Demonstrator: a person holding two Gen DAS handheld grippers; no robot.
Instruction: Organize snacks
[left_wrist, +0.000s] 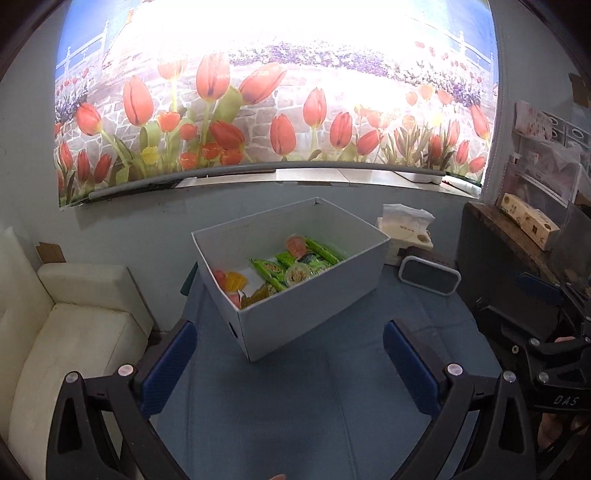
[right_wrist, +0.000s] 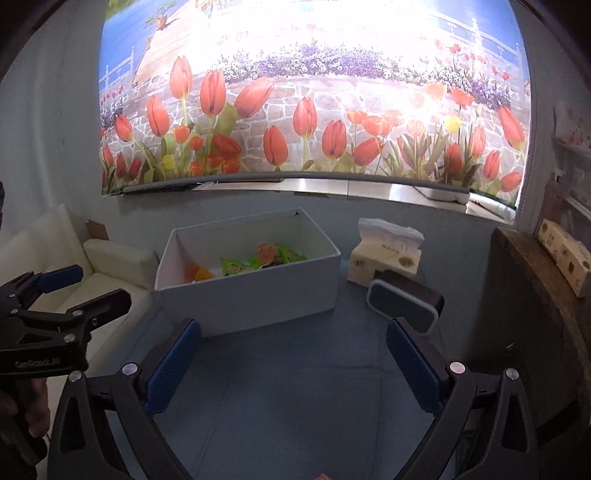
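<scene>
Left wrist: left gripper (left_wrist: 290, 363) spread wide, empty, above blue cloth (left_wrist: 295, 413); white box (left_wrist: 295, 280) ahead, green snack packs (left_wrist: 295, 264) inside.
Right wrist: right gripper (right_wrist: 293, 360) wide, empty; white box (right_wrist: 251, 295) just ahead, tissue pack (right_wrist: 388, 254) right of it.

White letters "GenRobot.AI" show on the black body of the left gripper (right_wrist: 92, 291), at nine o'clock in the right wrist view. "DAS" sits on the right gripper (left_wrist: 554, 295), at four o'clock in the left wrist view. Tissue-pack (right_wrist: 386, 258) print is unreadable.
</scene>
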